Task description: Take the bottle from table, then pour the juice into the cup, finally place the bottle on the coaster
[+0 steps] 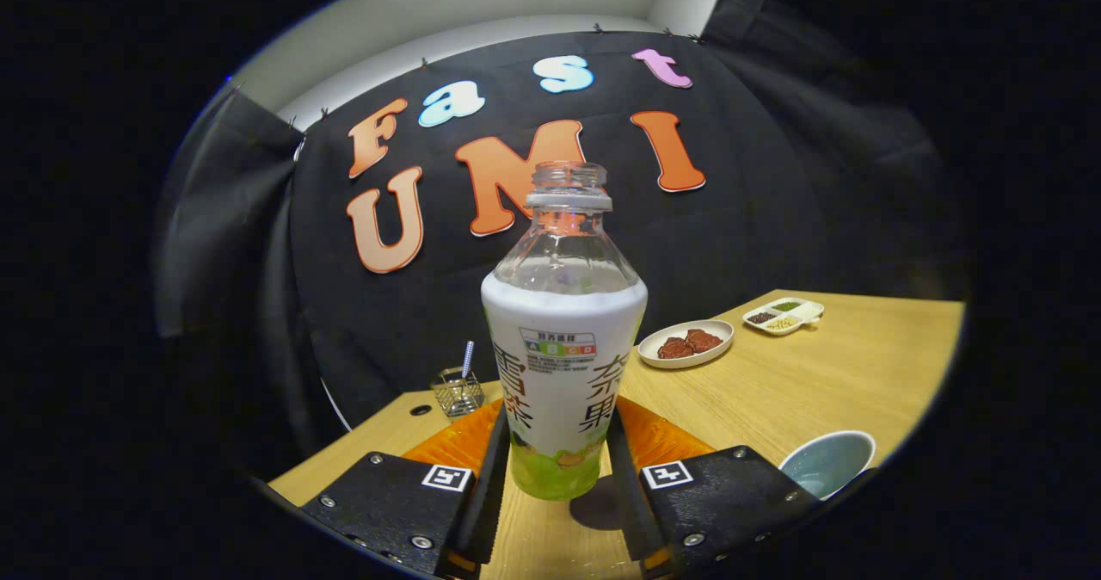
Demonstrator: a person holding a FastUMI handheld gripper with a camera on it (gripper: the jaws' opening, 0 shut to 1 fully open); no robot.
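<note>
An uncapped bottle point(563, 339) stands upright between my fingers, clear at the neck, with a white label and green at the base. My gripper point(557, 421) is shut on its lower half, one finger pressing on each side. The bottle's base hangs low over the wooden table point(800, 391), casting a shadow just to its right; I cannot tell whether it touches the wood. A cup point(827, 462) with a pale blue inside sits on the table to the right of my right finger, close by.
Beyond the bottle to the right lie a white plate of brown food point(686, 343) and, farther back, a small divided dish point(784, 314). A wire holder with a straw point(458, 391) stands at the left near the table's far edge.
</note>
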